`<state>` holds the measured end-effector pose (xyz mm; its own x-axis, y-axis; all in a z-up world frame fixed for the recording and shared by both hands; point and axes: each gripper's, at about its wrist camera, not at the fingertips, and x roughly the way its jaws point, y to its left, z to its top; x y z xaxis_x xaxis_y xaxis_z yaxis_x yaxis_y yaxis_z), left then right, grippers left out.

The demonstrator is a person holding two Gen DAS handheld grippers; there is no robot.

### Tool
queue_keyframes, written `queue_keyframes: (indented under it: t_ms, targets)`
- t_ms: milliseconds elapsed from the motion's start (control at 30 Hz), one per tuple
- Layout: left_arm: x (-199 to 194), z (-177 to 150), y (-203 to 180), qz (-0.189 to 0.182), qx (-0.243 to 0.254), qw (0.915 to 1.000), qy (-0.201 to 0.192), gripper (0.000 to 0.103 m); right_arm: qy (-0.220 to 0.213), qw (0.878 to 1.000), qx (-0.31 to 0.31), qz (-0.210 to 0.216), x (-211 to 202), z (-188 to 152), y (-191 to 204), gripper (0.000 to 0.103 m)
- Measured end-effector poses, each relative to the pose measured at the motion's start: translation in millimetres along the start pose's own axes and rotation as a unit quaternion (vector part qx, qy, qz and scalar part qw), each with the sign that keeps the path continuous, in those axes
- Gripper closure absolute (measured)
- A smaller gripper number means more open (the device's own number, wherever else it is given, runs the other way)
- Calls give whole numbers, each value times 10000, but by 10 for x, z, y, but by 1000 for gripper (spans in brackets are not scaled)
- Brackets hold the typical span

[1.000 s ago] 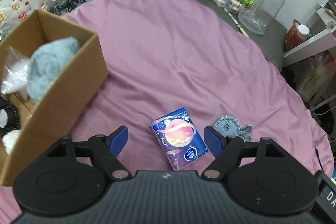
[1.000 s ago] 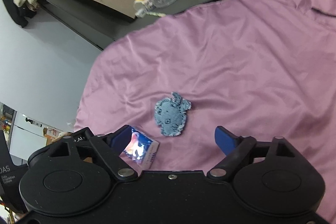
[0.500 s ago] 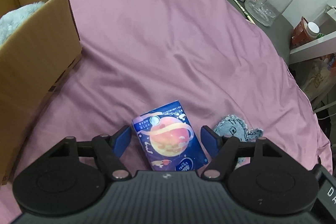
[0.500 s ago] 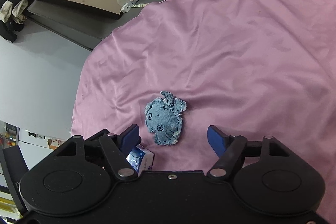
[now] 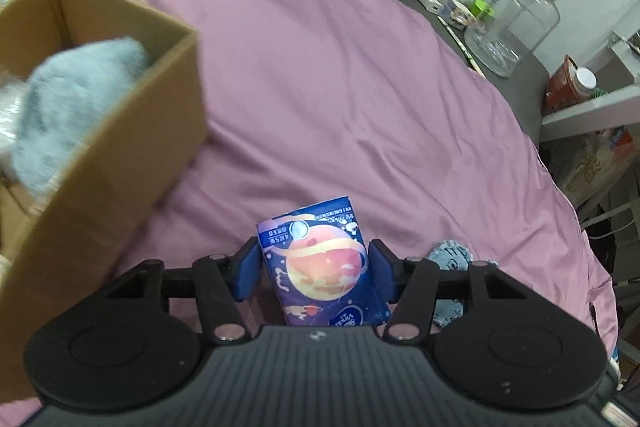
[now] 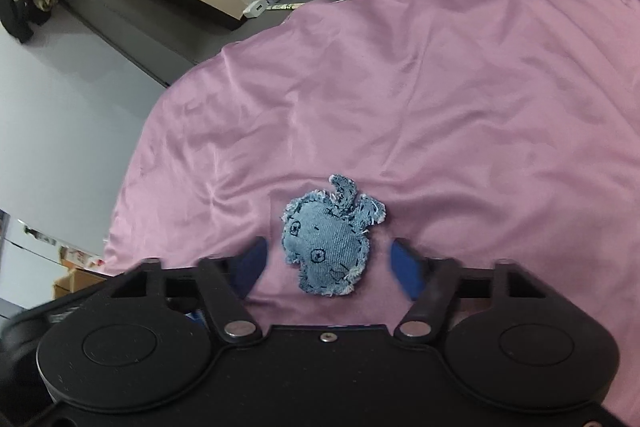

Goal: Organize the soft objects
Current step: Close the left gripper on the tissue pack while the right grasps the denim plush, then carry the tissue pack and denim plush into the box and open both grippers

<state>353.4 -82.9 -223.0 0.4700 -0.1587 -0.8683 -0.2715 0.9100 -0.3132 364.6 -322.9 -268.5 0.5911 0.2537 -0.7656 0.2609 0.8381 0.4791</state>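
**Mia:** What does the left gripper (image 5: 315, 269) have?

**Ben:** It has the tissue pack (image 5: 320, 267). The pack is blue with an orange planet on it. The two blue fingers (image 5: 247, 269) press on its two sides, so the jaws are squeezed onto it. The pack stands up between them, over the pink sheet (image 5: 340, 87).

**Mia:** Is the pack off the bed?

**Ben:** I can't tell. The gripper hides its bottom edge.

**Mia:** What is on the left side?

**Ben:** A cardboard box (image 5: 120, 147). It sits on the pink sheet, near the gripper. A fluffy light blue toy (image 5: 76, 99) is inside it. The box and toy look blurry.

**Mia:** And the right gripper (image 6: 328, 263)?

**Ben:** Its jaws are wide apart and hold nothing. The little denim toy (image 6: 328, 243) lies flat on the pink sheet between the two blue fingers (image 6: 404, 269). They don't touch it. The toy has a stitched face and frayed edges.

**Mia:** Can the left camera see that toy too?

**Ben:** A bit of it peeks out just right of the tissue pack, behind the gripper's arm.

**Mia:** What is past the bed?

**Ben:** A big clear water jug (image 5: 516, 23) on a gray floor, well away from the toys.
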Motion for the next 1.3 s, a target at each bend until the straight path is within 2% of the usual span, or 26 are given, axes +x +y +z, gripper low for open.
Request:
queue_keyframes:
  t_ms: [167,300,500,633,1033,1300]
  targets:
    - [-218,55,125,-8,-21,10000,-68,46,-81,9998,-120,-159,-138,-24,61,80]
    - [-417,42,139,-92,147,9998,-134,46,-95,9997,-73,-213,-278,-35,95,80]
    - [-706,2,137,-228,380,9989,-178,46,-274,9993,-244,-72,-611,-66,233,80]
    - [-897,-41,147,-278,530,9980,-220,46,-357,9987,-299,-197,-808,-127,269,79]
    - [-1425,-93,267,-380,846,9945,-477,46,-731,9958,-542,-50,-1392,-369,461,79]
    - [-1798,-49,422,-410,1146,9895,-785,46,-927,9900,-1049,150,-1706,-488,783,79]
